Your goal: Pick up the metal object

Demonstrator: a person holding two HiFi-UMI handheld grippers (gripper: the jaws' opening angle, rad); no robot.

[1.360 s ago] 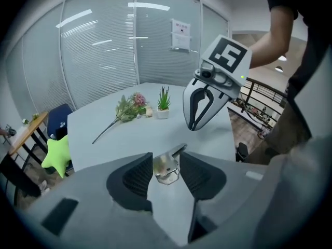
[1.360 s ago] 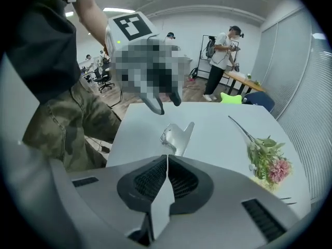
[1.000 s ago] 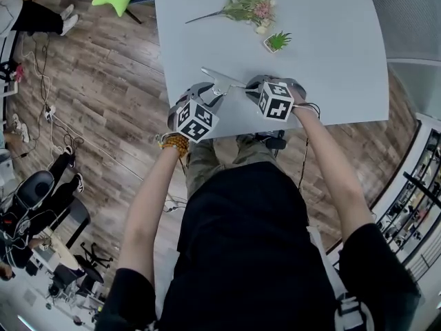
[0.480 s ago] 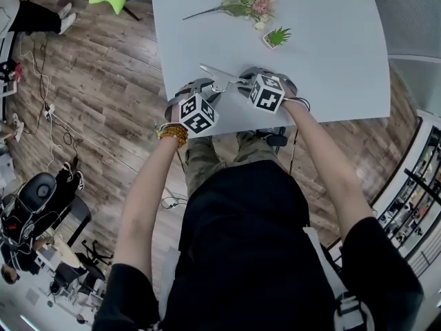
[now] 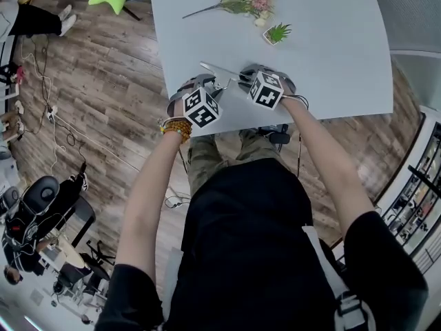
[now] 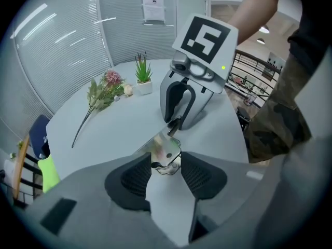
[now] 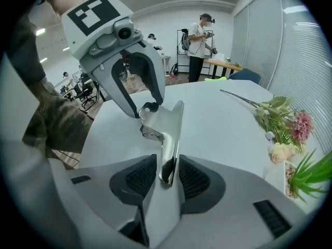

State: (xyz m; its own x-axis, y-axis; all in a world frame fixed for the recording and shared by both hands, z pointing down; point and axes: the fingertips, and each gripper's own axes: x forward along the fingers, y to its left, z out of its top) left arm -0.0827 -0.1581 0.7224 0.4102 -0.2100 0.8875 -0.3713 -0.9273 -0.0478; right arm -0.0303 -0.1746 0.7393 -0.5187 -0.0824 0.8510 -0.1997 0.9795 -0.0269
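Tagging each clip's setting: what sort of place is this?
Probably an open-plan office or lab: glass partitions with blinds, an office chair on a wood floor, and a person standing beside a desk.

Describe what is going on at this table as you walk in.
A person works a tool in each hand at the near edge of the grey table. The left tool is closed on one end of the metal object. The right tool has its other edge between jaws that have just been opening and do not press it. Flowers and a small potted plant lie further back.
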